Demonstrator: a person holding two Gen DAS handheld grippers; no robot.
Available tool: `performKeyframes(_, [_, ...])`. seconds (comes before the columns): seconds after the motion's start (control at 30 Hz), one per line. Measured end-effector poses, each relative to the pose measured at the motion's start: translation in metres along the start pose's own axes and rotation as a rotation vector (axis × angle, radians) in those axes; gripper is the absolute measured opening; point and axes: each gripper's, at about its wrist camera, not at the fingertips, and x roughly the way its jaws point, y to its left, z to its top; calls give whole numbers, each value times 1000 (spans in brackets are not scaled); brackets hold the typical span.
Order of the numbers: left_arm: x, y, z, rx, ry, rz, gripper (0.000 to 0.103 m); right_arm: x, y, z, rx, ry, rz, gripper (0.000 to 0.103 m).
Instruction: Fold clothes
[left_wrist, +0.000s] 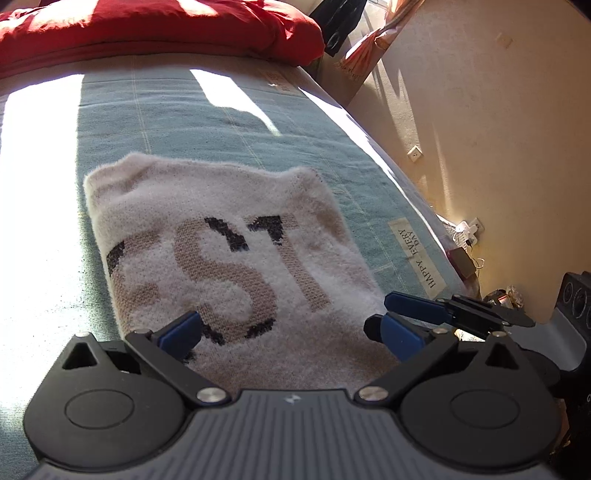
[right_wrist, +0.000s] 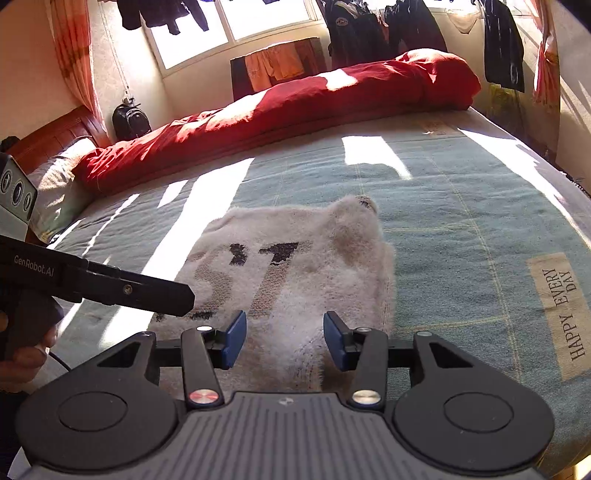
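A fuzzy white sweater (left_wrist: 236, 206) with beige and black knitted letters lies folded into a rough rectangle on the teal bed cover (left_wrist: 207, 122). My left gripper (left_wrist: 290, 334) hovers over its near edge, open wide, with nothing between the blue pads. In the right wrist view the sweater (right_wrist: 306, 258) shows a bunched lump at its far right corner. My right gripper (right_wrist: 285, 339) is open just above the sweater's near edge, its pads clear of the fabric. The left gripper (right_wrist: 147, 291) reaches in from the left beside it. The right gripper's fingers (left_wrist: 413, 304) show at the sweater's right edge.
A rolled red duvet (right_wrist: 295, 107) lies along the far side of the bed, with a pillow (right_wrist: 55, 184) at its left. The bed edge and a beige wall (left_wrist: 498, 147) are to the right. A hand (right_wrist: 22, 354) holds the left gripper's handle. Clothes hang by the window (right_wrist: 229, 26).
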Motion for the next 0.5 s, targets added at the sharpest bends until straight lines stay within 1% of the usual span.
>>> performKeyframes(0.07, [10, 4, -4, -36, 46, 23, 102, 6, 2, -7, 16, 41, -34, 58])
performKeyframes(0.13, [12, 2, -10, -35, 58, 47, 102, 9, -1, -13, 42, 77, -80, 58])
performKeyframes(0.2, [5, -5, -13, -15, 60, 61, 102, 4, -6, -18, 82, 82, -100, 58])
performKeyframes(0.27, [-5, -14, -17, 35, 60, 73, 102, -5, -13, -20, 111, 66, -101, 62])
performKeyframes(0.3, [-9, -18, -20, 55, 61, 80, 102, -9, -16, -20, 123, 57, -108, 65])
performKeyframes(0.33, [-12, -22, -23, 74, 62, 85, 102, -13, -19, -19, 135, 50, -124, 65])
performKeyframes(0.4, [-16, -30, -33, 103, 66, 70, 102, -21, -26, -19, 159, 34, -158, 67])
performKeyframes(0.43, [-16, -34, -39, 115, 69, 53, 102, -23, -29, -19, 174, 29, -173, 69])
performKeyframes(0.5, [-9, -39, -50, 134, 90, 17, 102, -27, -36, -20, 207, 24, -195, 70])
